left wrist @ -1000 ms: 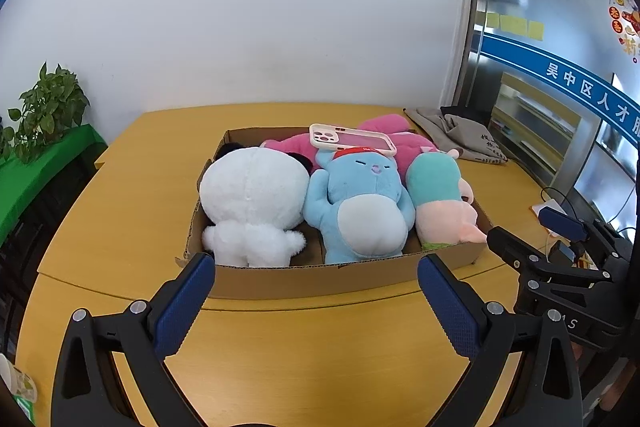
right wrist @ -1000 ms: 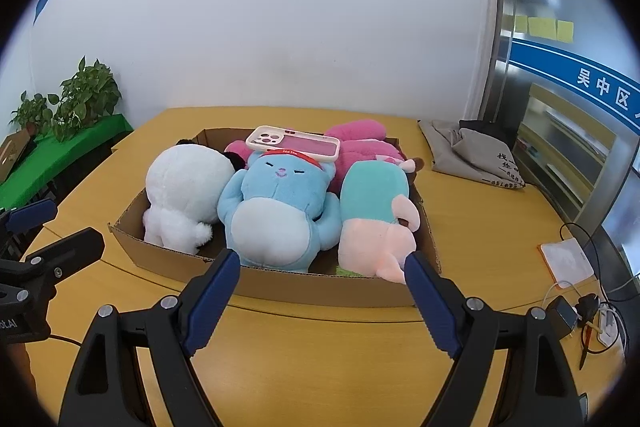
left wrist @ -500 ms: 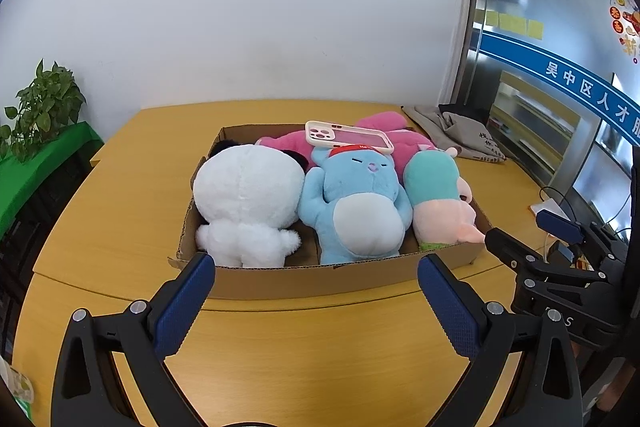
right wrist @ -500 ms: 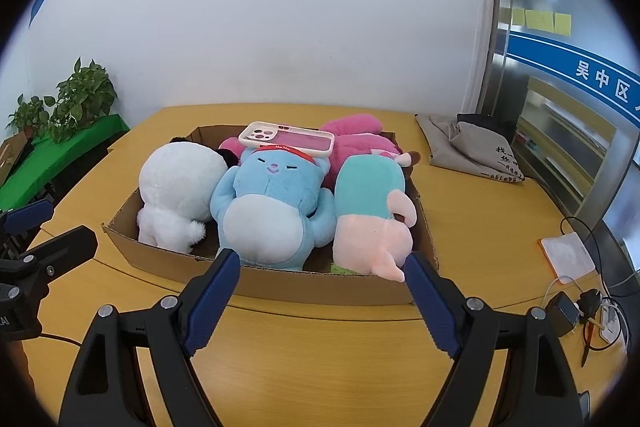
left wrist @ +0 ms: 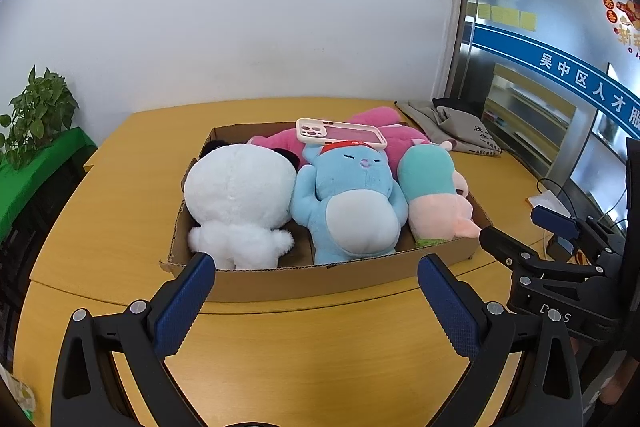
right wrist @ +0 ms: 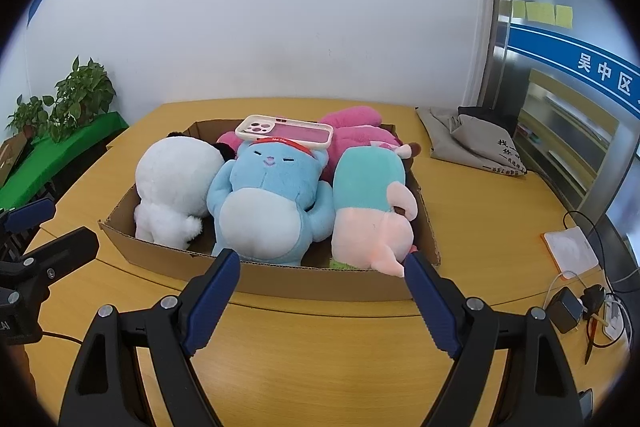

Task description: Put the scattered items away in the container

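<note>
A shallow cardboard box [left wrist: 304, 281] [right wrist: 320, 285] sits on the yellow table. In it lie a white plush [left wrist: 238, 201] [right wrist: 176, 187], a blue plush [left wrist: 348, 203] [right wrist: 268, 203], a teal-and-pink plush [left wrist: 432, 195] [right wrist: 372, 203] and a pink plush [left wrist: 400, 139] [right wrist: 360, 135] behind them. A phone in a white and pink case [left wrist: 342, 133] [right wrist: 284, 131] rests on top of the blue plush. My left gripper [left wrist: 316, 301] is open and empty in front of the box. My right gripper [right wrist: 322, 299] is open and empty at the box's front wall; it also shows in the left wrist view [left wrist: 520, 239].
A grey cloth bag [left wrist: 452, 125] [right wrist: 472, 143] lies on the table right of the box. A white pad [right wrist: 570, 251], a charger and cables [right wrist: 576, 307] lie at the right edge. Potted plants [left wrist: 36, 111] [right wrist: 80, 95] stand on a green shelf to the left.
Both grippers have drawn back slightly and shifted a little; the box sits a bit further left in both views. Both stay open and empty. The box's contents have not moved.
</note>
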The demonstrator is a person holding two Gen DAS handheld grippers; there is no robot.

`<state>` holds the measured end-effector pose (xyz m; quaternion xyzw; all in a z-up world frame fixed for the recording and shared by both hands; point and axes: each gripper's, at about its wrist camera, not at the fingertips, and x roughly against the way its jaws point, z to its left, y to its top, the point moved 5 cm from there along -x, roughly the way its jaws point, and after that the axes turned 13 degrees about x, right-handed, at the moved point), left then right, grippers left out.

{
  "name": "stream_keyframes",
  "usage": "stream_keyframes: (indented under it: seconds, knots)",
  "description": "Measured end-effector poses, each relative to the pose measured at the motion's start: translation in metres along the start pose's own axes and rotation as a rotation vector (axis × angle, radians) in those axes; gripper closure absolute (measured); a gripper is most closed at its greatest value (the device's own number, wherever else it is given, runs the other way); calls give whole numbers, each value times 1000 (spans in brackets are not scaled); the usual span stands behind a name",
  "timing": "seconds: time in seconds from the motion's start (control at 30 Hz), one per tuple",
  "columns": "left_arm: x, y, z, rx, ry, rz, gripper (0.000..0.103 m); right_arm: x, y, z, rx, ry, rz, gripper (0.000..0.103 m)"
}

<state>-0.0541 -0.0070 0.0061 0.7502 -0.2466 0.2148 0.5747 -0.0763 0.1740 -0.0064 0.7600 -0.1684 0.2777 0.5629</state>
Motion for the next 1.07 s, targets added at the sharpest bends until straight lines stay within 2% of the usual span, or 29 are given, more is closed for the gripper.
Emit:
stream_keyframes:
  seconds: [0.47, 0.6, 0.73, 0.9, 1.07]
  knots:
    - [-13, -9, -3, 3, -6, 48, 0, 1, -3, -4, -3, -7, 2, 19]
    - [-16, -9, -2, 23, -22, 62, 1, 2, -4, -5, -4, -1, 0, 19]
    - [-15, -10, -4, 34, -70, 78, 1, 2, -4, -3, -1, 4, 0, 19]
    - [-13, -12, -7, 9, -46, 64, 1, 1, -5, -3, -1, 3, -1, 19]
    - [-12, -11, -3, 4, 21, 36, 0, 1, -7, -4, 4, -1, -2, 19]
